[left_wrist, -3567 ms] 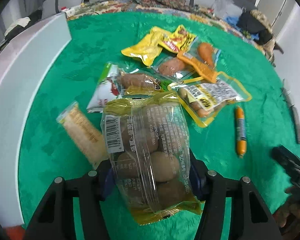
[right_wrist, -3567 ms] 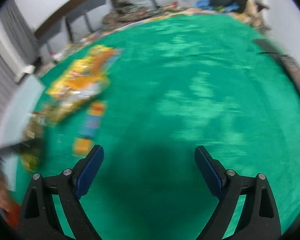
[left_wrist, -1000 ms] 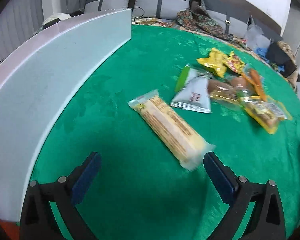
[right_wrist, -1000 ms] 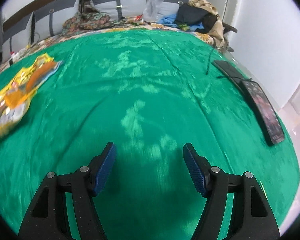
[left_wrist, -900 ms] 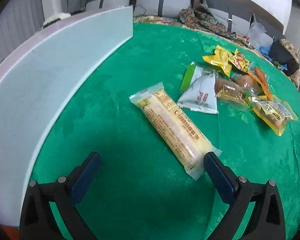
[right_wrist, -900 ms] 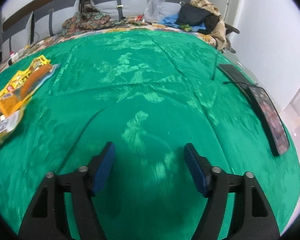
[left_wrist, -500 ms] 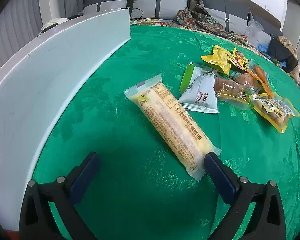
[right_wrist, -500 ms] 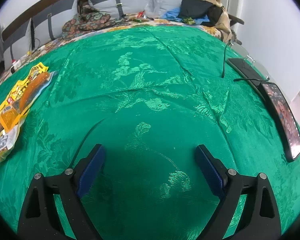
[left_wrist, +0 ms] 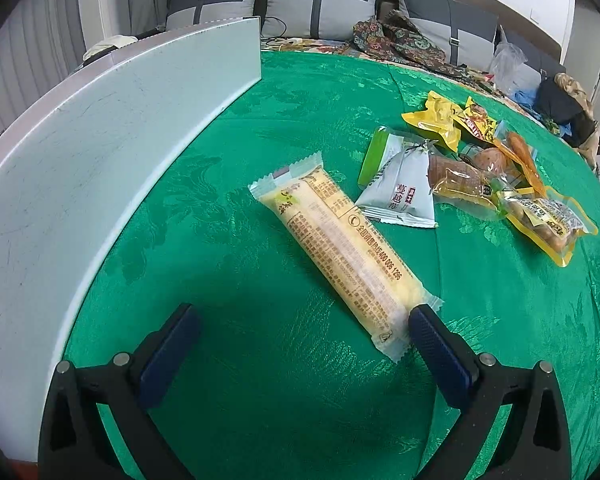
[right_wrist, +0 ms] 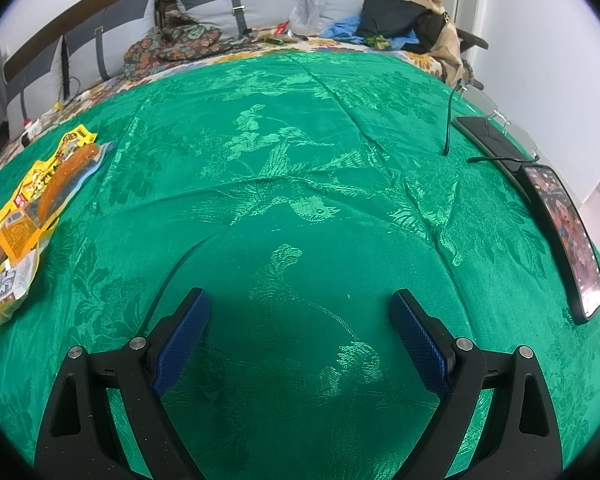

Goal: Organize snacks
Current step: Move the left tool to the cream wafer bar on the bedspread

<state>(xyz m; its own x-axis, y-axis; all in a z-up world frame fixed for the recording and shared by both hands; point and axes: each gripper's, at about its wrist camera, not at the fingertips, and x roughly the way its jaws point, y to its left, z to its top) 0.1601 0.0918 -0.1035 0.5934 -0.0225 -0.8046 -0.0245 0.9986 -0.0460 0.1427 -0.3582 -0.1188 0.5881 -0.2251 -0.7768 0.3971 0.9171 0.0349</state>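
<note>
Since the earliest frames, the clear bag of brown round snacks once clamped in the left gripper (left_wrist: 300, 320) is out of view, and that gripper now hovers empty, jaws spread wide, over the green patterned tablecloth (left_wrist: 228, 184). Its right blue-padded fingertip (left_wrist: 424, 320) sits just beside, possibly touching, the near crimped end of the long pale-yellow wrapped biscuit bar (left_wrist: 336, 252). The bar lies flat on the cloth; its long axis runs diagonally, the near end pointing toward the gripper's right finger and the far end pointing up and left toward the tall pale grey box wall (left_wrist: 100, 128). The bar is not yet between the jaws.

Beyond the bar lies the white triangular sachet with a green edge (left_wrist: 400, 192), touching a cluster of clear and yellow pouches (left_wrist: 500, 176) that overlap one another. All remain loose on the cloth.

The right gripper (right_wrist: 298, 306) also stands open and empty over bare cloth, well apart from the yellow and orange packets (right_wrist: 36, 196) at its far left. A dark smartphone (right_wrist: 564, 232) lies at the table's right edge.

Judgement: the task is at an early to middle stage. The bar appears the next candidate, and the left gripper would need to shift right and turn to straddle its narrow width.
</note>
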